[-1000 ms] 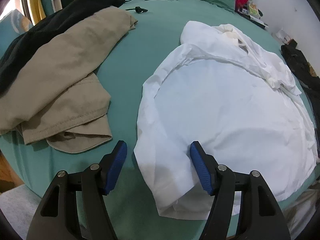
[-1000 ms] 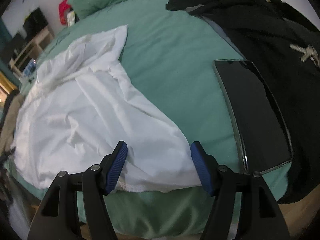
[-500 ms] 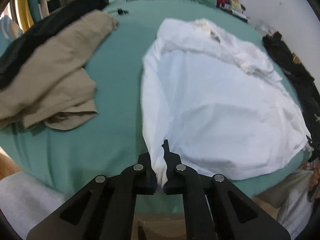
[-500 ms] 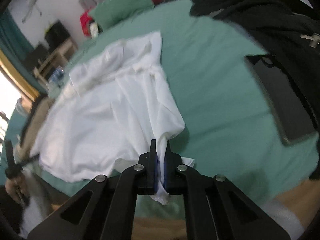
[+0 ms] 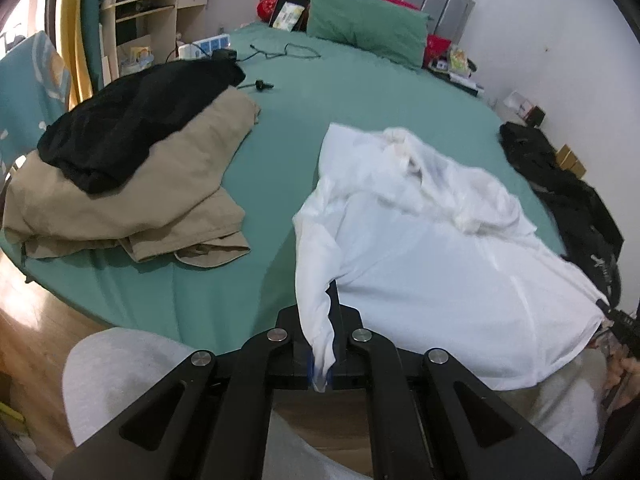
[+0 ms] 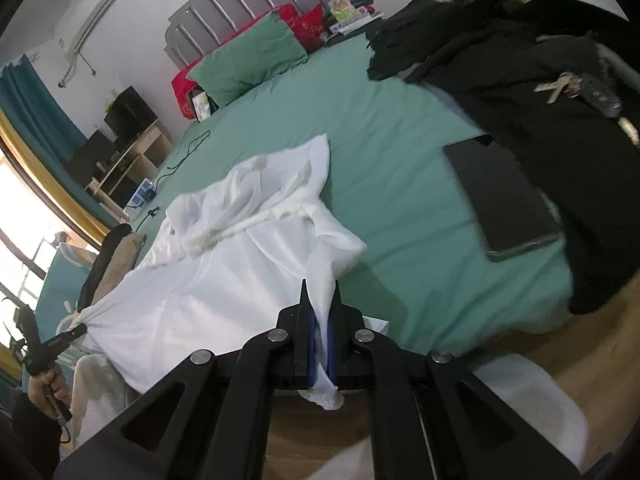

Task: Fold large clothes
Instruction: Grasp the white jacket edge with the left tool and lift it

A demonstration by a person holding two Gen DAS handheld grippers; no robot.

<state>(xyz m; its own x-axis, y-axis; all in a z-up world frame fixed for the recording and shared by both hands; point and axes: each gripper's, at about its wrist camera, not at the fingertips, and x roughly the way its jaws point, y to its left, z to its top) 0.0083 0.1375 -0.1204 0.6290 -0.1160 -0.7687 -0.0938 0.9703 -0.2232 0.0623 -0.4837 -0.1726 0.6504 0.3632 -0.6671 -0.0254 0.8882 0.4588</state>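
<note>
Plain white shirt (image 5: 432, 264) on a teal-green bed (image 5: 340, 92); tan trousers (image 5: 132, 200) and a black garment (image 5: 132, 112) at ten o'clock.

The pinched hem of the white shirt (image 5: 420, 264) disappears between the left gripper (image 5: 320, 360) pads at lower centre. Motion blurs its collar at centre frame. At right, the black garment (image 6: 552, 92) runs off the frame edge, covering part of the tablet (image 6: 500, 196).

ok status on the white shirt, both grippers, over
Left gripper and right gripper both shut on hem corners of the white cotton shirt. Shirt body on green bed sheet. Dark flat tablet lies beside it.
</note>
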